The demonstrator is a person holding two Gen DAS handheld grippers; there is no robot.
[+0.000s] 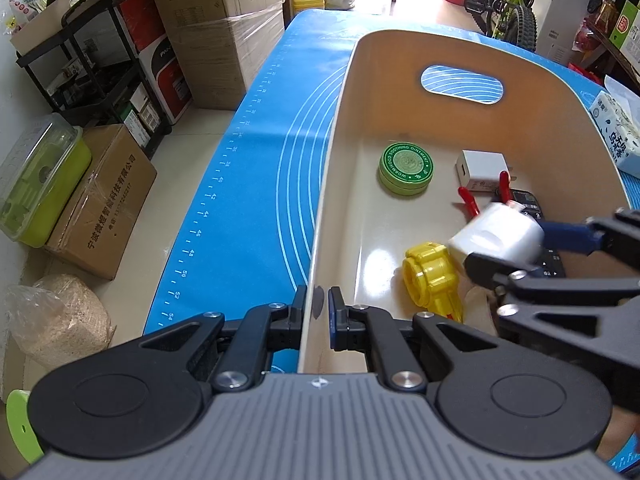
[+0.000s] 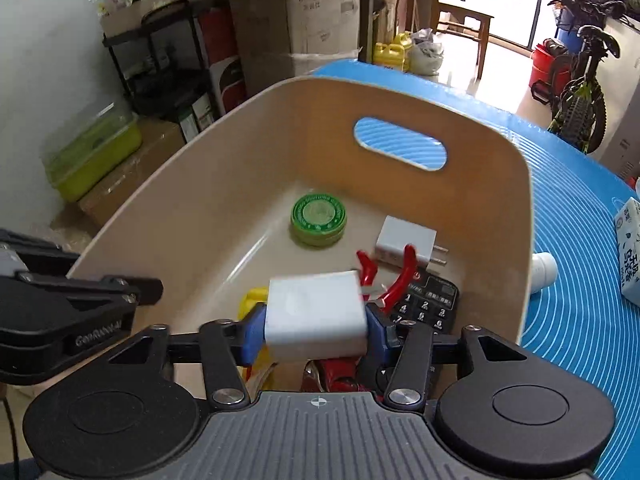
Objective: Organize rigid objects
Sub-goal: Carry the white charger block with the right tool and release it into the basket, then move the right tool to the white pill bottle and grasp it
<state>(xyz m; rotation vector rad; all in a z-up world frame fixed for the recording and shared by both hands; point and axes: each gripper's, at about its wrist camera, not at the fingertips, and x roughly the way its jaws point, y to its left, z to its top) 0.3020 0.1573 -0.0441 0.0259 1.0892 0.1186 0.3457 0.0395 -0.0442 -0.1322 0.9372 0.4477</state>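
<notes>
A beige bin [image 1: 344, 92] [image 2: 208, 152] stands on the blue mat. Inside lie a green ointment tin [image 1: 406, 168] [image 2: 318, 219], a white charger plug [image 1: 482, 170] [image 2: 404, 242], red-handled pliers [image 1: 470, 202] [image 2: 400, 276], a black keypad device [image 2: 430, 306] and a yellow plastic piece [image 1: 430, 274] [image 2: 252, 300]. My left gripper [image 1: 318, 312] is shut on the bin's left wall. My right gripper [image 2: 316, 330] [image 1: 516, 248] is shut on a white block [image 2: 318, 316] [image 1: 496, 236] and holds it above the bin's near end.
A blue measuring mat [image 1: 248, 184] [image 2: 580, 280] covers the table. A tissue pack [image 1: 618, 132] [image 2: 632, 248] and a white tube [image 2: 544, 270] lie right of the bin. Boxes, a black rack and a green container [image 1: 40, 176] stand on the floor to the left.
</notes>
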